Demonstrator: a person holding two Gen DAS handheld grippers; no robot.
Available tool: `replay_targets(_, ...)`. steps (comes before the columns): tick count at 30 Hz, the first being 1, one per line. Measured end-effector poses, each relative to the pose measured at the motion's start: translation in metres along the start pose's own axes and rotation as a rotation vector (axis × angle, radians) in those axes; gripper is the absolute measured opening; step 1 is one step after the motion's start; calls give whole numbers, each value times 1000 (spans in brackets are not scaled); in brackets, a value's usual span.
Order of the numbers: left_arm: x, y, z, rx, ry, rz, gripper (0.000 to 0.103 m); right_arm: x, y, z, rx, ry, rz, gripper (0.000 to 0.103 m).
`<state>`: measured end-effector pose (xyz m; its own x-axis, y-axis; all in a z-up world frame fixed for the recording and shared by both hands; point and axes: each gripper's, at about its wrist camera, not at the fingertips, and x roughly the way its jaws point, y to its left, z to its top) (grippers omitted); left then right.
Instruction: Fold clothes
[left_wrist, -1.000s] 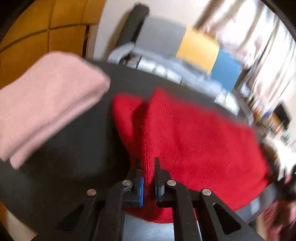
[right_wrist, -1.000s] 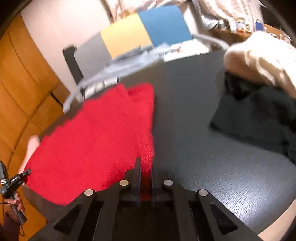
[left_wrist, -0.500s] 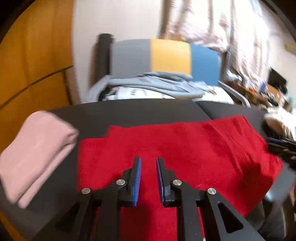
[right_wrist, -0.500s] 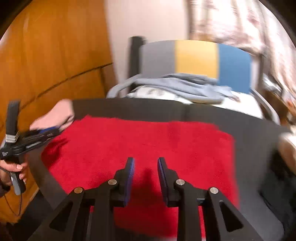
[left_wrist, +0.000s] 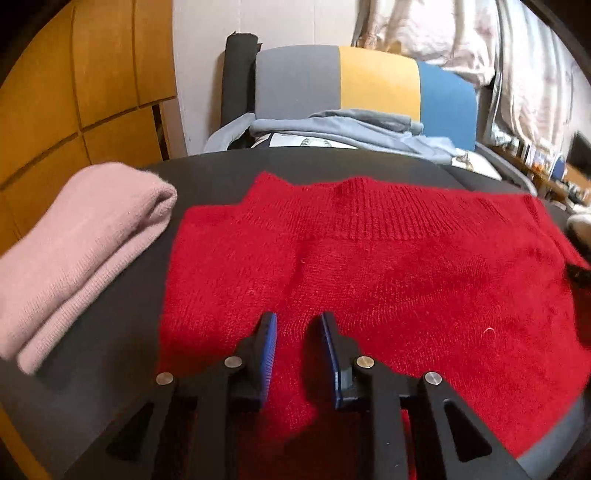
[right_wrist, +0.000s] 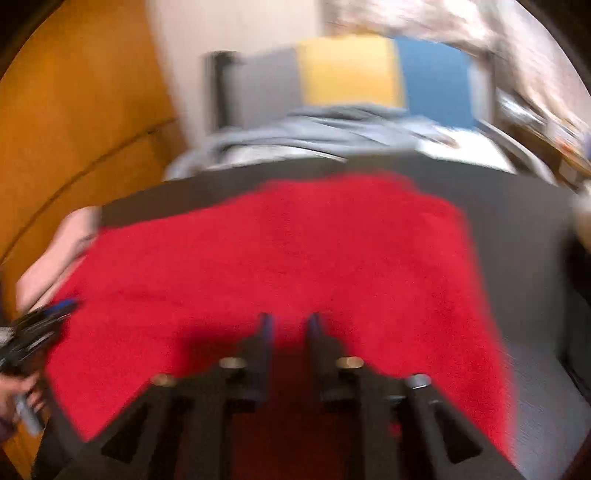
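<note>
A red knit sweater (left_wrist: 388, 266) lies spread flat on the dark round table (left_wrist: 218, 177), ribbed band at the far edge. My left gripper (left_wrist: 295, 321) is open and empty, low over the sweater's near left part. The right wrist view is blurred: the sweater (right_wrist: 295, 258) fills the middle, and my right gripper (right_wrist: 290, 321) is open and empty over its near edge. The left gripper (right_wrist: 40, 325) shows at that view's left edge.
A folded pink sweater (left_wrist: 74, 251) lies on the table's left side. A grey, yellow and blue chair (left_wrist: 369, 88) with grey-blue clothes (left_wrist: 351, 125) stands behind the table. Wooden panels (left_wrist: 74, 92) are at the left. Pale fabric (left_wrist: 580, 225) sits at the right edge.
Both grippers were shut on the red sweater's edge a second ago; they let go and now hover open. The sweater has gone from bunched to spread flat.
</note>
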<state>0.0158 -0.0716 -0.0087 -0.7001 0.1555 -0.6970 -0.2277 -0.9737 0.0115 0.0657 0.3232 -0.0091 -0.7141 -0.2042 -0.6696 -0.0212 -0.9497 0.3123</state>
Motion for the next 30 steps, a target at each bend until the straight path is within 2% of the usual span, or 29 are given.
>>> replay_targets(2, -5, -2, 6, -21, 3, -5, 26, -14, -17, 6, 81, -8, 2, 20)
replay_targets(3, -7, -6, 10, -24, -13, -14, 26, -22, -16, 11, 61, -29, -1, 24)
replay_targets(5, -10, -18, 21, -19, -68, -43, 28, -34, -10, 20, 5, -63, -4, 25)
replay_targets(6, -9, -24, 25, 1, -83, -39, 36, -34, -3, 28, -51, -66, 2, 24)
replay_targets(7, -6, -30, 29, 33, -90, -21, 45, -31, 4, 34, -97, -64, 2, 24)
replay_targets(9, 4, -38, 38, 87, -92, 26, 47, -12, 7, 51, -124, -28, -19, 24)
replay_targets(11, 24, -32, 49, 101, -56, 109, 47, 14, 3, 66, -112, 24, -38, 24)
replay_targets(12, 35, -23, 52, 80, -15, 155, 47, 27, 1, 72, -102, 53, -47, 24)
replay_targets(14, 53, 2, 51, 14, 50, 204, 57, 50, -9, 80, -107, 99, -139, 19)
replay_targets(15, 57, 16, 50, -38, 60, 210, 70, 54, -15, 79, -98, 95, -174, 19)
replay_targets(17, 59, 36, 47, -128, 78, 211, 77, 51, -27, 76, -40, 80, -189, 17)
replay_targets(18, 60, 45, 45, -166, 86, 210, 82, 48, -33, 75, -4, 70, -186, 7)
replay_targets(19, 62, 50, 44, -193, 90, 212, 88, 45, -40, 74, 32, 60, -183, 5)
replay_targets(22, 61, 55, 44, -218, 94, 192, 89, 36, -58, 69, 141, 31, -174, 5)
replay_targets(25, 41, 50, 43, -237, 61, 172, 88, 6, -56, 66, 192, 25, -95, 24)
replay_targets(26, 32, 46, 42, -254, 42, 160, 88, -7, -54, 64, 196, 6, -78, 26)
replay_targets(28, 11, 34, 35, -299, -13, 58, 88, -35, -52, 53, 194, -9, -53, 29)
replay_targets(30, -3, 16, 29, -296, -34, -41, 88, -56, -56, 41, 209, 8, -59, 37)
